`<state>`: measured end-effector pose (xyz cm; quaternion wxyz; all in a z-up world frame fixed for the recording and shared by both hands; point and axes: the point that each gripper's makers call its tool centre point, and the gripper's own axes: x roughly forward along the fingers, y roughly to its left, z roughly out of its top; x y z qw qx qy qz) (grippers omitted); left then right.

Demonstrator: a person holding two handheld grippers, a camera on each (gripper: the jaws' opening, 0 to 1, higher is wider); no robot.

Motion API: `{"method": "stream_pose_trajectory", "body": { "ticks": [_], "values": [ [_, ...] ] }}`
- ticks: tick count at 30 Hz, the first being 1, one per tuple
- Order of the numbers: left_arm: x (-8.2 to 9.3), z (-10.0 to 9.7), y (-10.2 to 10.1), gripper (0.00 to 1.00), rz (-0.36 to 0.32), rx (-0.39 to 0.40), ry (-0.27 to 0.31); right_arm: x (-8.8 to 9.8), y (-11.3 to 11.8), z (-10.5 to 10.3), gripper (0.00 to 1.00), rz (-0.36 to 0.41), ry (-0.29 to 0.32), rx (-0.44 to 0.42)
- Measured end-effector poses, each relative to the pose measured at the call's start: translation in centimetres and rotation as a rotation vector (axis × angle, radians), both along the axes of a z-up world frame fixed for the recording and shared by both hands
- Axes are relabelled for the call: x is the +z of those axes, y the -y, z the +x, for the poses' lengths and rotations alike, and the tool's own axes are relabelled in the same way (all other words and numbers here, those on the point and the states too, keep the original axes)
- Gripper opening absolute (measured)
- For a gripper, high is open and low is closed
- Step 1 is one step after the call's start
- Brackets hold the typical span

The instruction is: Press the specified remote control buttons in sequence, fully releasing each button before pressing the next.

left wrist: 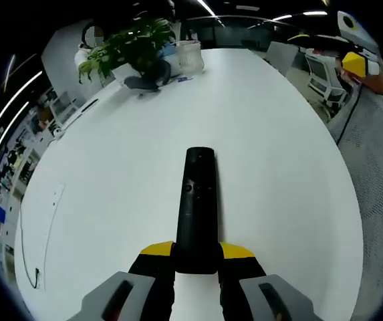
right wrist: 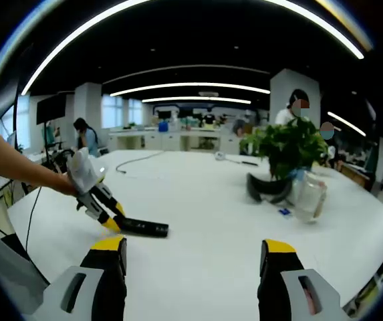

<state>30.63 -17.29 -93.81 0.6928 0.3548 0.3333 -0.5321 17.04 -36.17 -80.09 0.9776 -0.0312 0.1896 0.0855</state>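
My left fingers (left wrist: pixel 196 262) are closed on the near end of the black remote (left wrist: pixel 198 204), which lies lengthwise on the white worktop (left wrist: pixel 278 167) pointing away from me. My right fingers (right wrist: pixel 198 257) stand wide apart, holding nothing, above the worktop. From the right I see the left gripper (right wrist: pixel 114 223) clamping the remote (right wrist: pixel 144 228). Further off, a clear jar (right wrist: pixel 307 195) stands just beside a potted plant (right wrist: pixel 286 148); I cannot tell what is in the jar.

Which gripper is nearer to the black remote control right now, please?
The left. The left gripper is shut on the near end of the remote control, holding it over the white table. The right gripper is open and apart from it.
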Motion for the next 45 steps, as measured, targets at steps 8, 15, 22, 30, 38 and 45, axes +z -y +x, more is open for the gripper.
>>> {"method": "stream_pose_trajectory", "body": {
  "ticks": [8,15,22,30,38,45],
  "values": [
    [-0.3,3.7,-0.6,0.23,0.032,-0.009,0.021,-0.4,0.3,0.1,0.8,0.015,-0.021,-0.011],
    [-0.5,4.9,-0.9,0.23,0.038,-0.011,0.019,-0.8,-0.1,0.1,0.78,0.001,-0.041,0.003],
    [-0.6,5.1,-0.7,0.24,0.033,-0.037,-0.02,-1.0,-0.2,0.1,0.78,0.0,-0.05,0.009],
    [-0.4,5.6,-1.1,0.33,0.03,0.077,-0.033,-0.8,-0.1,0.1,0.77,-0.002,-0.039,0.007],
    [-0.2,5.3,-1.5,0.46,-0.041,0.251,-0.042,0.3,-0.3,0.0,0.74,-0.002,0.003,0.014],
    [3.8,3.0,-0.6,0.57,-0.315,0.421,-0.056,1.0,-0.1,-0.1,0.75,0.016,0.038,0.007]
  ]
}}
